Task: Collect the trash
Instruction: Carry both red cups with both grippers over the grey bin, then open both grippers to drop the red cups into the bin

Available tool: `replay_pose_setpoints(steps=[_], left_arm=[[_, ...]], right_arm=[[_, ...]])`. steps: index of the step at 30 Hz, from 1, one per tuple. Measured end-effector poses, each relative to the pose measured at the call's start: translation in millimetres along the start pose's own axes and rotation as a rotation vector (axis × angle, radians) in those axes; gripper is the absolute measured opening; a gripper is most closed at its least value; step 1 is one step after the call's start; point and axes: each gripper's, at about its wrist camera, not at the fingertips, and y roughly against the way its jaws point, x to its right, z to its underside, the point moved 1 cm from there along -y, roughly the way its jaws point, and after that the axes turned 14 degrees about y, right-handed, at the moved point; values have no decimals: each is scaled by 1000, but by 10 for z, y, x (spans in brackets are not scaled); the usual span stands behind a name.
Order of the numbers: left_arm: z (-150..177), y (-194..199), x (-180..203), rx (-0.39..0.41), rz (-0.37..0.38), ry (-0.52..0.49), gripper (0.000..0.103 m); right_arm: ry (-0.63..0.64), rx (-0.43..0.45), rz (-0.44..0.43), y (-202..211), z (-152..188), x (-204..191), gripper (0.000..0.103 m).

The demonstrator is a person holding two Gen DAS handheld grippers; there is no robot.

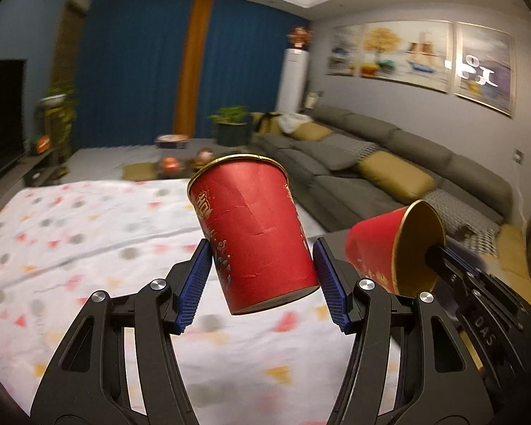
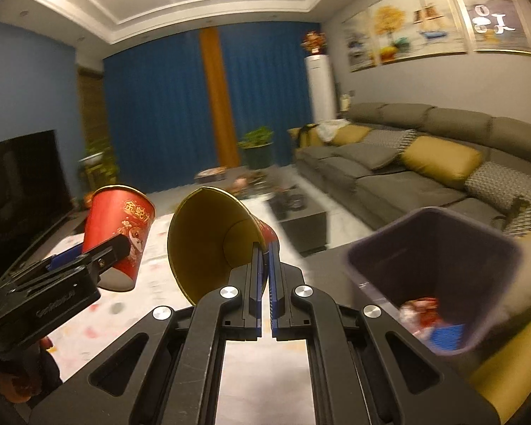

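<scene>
Closest to the lens, the left gripper (image 1: 262, 276) had its blue pads (image 1: 194, 287) clamped on the sides of a red paper cup (image 1: 251, 233), near its base. The cup was tipped a bit, gold rim up and leaning left, held in the air over a table with a patterned cloth (image 1: 88, 248).

The right gripper (image 2: 265, 265) was squeezed nearly shut, pinching the wall of a second red cup (image 2: 212, 241) with one finger inside and one outside. That cup lay on its side with its gold inside facing the camera. In the right wrist view the two cups sat side by side but not touching.

A dark trash bin (image 2: 439, 244) stood just right of the right gripper, mouth open, with some wrappers (image 2: 421, 311) at the bottom. Nothing sat between the second cup and the bin's rim. The grey sofa (image 1: 389, 163) ran along the wall behind, and past the table's far edge there was open floor.
</scene>
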Motion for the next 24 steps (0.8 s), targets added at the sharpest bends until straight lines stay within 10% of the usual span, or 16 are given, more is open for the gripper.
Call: replay_pose_setpoints(steps=[10,24], left_arm=[[308,-508,1016,-85,195,-76,58],[807,-1237,1651,-251,345,-133,60]], right_arm=[[-103,-29,199,189,224,1066,4],[-186,-94,249,-32,476,1691,4]])
